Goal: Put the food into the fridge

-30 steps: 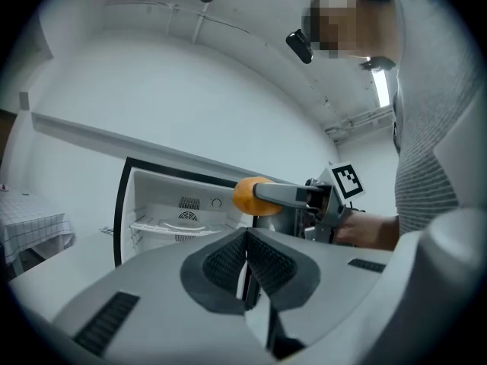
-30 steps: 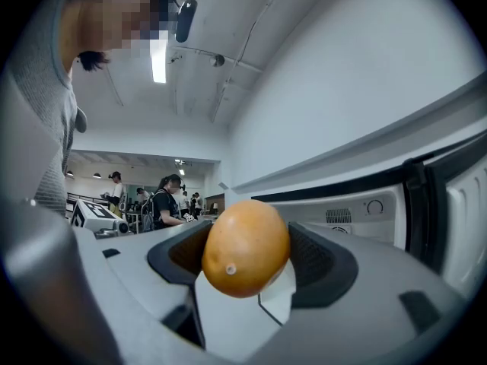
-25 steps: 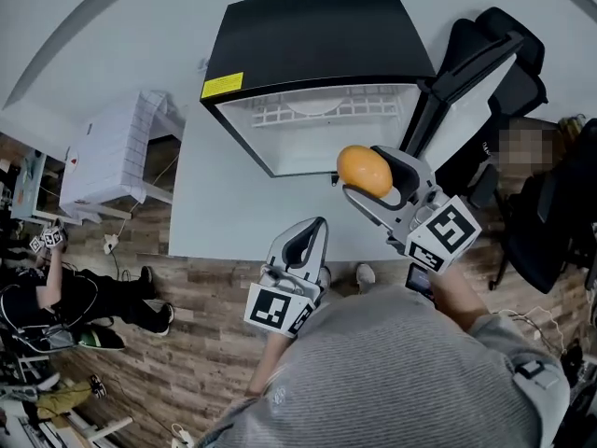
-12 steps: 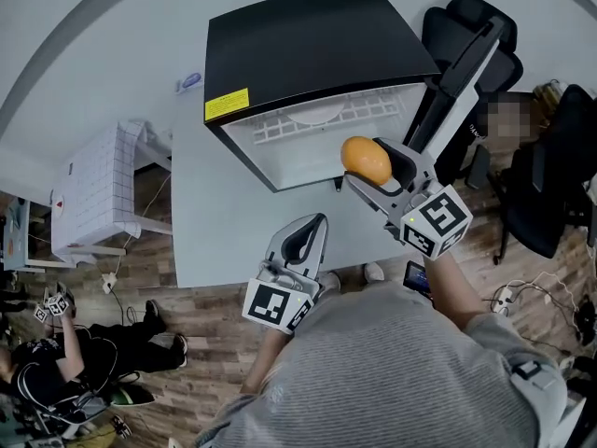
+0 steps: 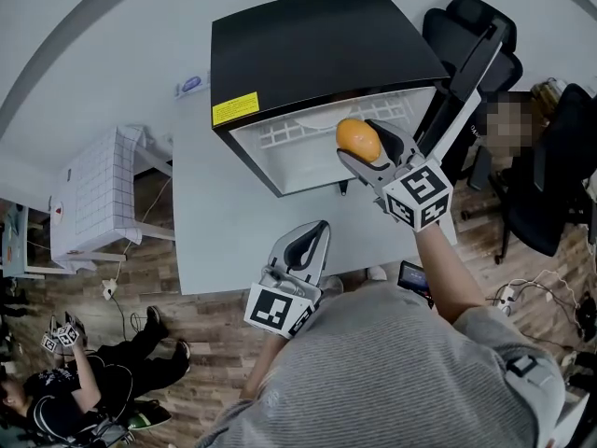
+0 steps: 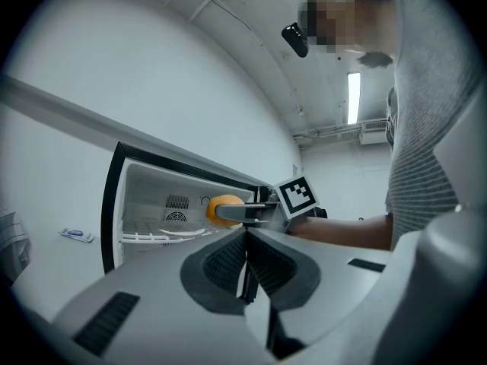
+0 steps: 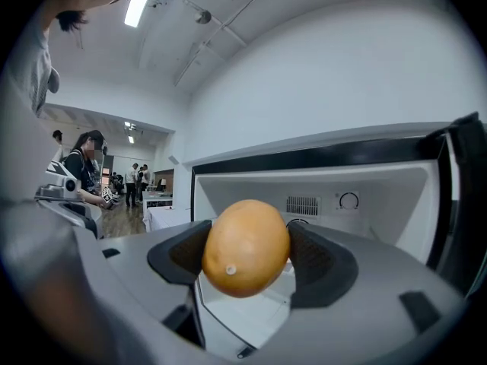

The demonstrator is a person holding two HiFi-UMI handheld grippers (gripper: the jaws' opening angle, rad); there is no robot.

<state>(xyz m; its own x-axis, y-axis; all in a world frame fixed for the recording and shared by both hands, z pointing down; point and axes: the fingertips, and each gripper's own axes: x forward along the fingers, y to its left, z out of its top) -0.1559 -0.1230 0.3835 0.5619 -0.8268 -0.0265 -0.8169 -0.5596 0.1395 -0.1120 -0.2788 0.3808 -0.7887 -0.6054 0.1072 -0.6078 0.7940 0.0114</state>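
White floor panel [image 5: 224, 231] carries the open fridge [image 5: 317, 45] at its far edge; wood flooring [image 5: 201, 339] surrounds it; right gripper [image 5: 367, 149] pinches the orange fruit [image 5: 357, 140] at the fridge's front edge, closer in than a second ago; left gripper [image 5: 312, 236] unmoved, jaws pressed together, empty

Black office chair [image 5: 452, 21] at right, white gridded table [image 5: 89, 194] at left, wood-plank floor [image 5: 201, 339], seated person [image 5: 65, 395] lower left.
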